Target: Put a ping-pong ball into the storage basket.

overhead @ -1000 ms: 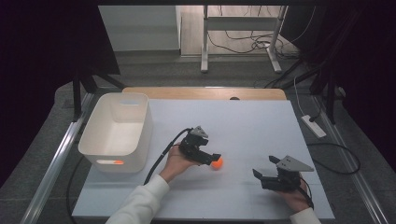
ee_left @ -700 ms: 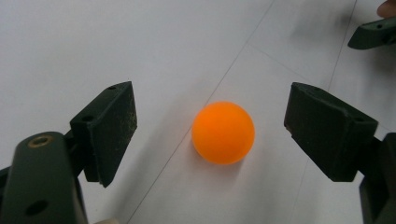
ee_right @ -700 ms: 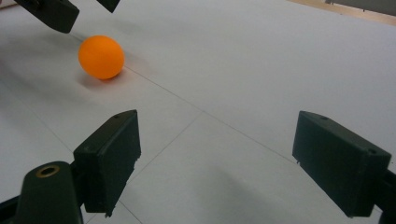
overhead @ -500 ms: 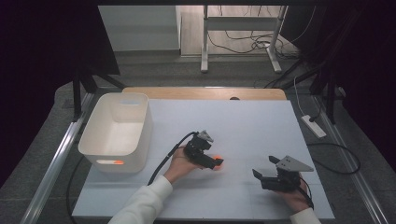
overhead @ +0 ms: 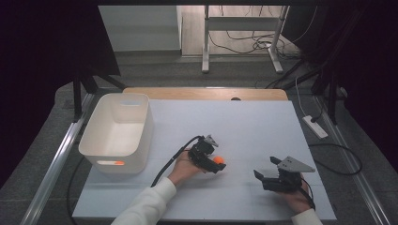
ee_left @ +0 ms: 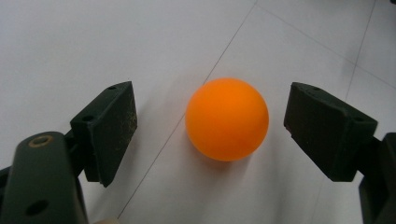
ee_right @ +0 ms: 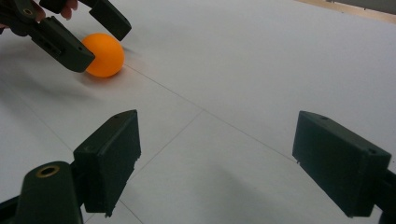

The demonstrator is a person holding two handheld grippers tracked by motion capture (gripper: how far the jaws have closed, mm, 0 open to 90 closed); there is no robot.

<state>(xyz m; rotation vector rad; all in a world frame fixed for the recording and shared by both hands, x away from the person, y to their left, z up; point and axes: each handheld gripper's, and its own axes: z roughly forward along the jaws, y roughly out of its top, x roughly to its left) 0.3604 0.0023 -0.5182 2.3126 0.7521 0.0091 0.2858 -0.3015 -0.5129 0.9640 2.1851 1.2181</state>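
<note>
**Left gripper lined up on the ball**

High view: orange ball (overhead: 218, 160) lies mid-tabletop, toward the near edge; right gripper (overhead: 268, 173) rests apart, jaws spread.

Left gripper view: left gripper (ee_left: 210, 123) straddles the ball, pads clear of it. Closing comes next, probably.

Right gripper view: nothing between its jaws.

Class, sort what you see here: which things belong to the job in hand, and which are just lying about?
Part of the job:
- orange ball, lying between the open jaws
- left gripper, around the ball without touching it
- white bin, possibly where the ball goes

Just lying about:
- right gripper, open and holding nothing
- power strip beside the table
</note>
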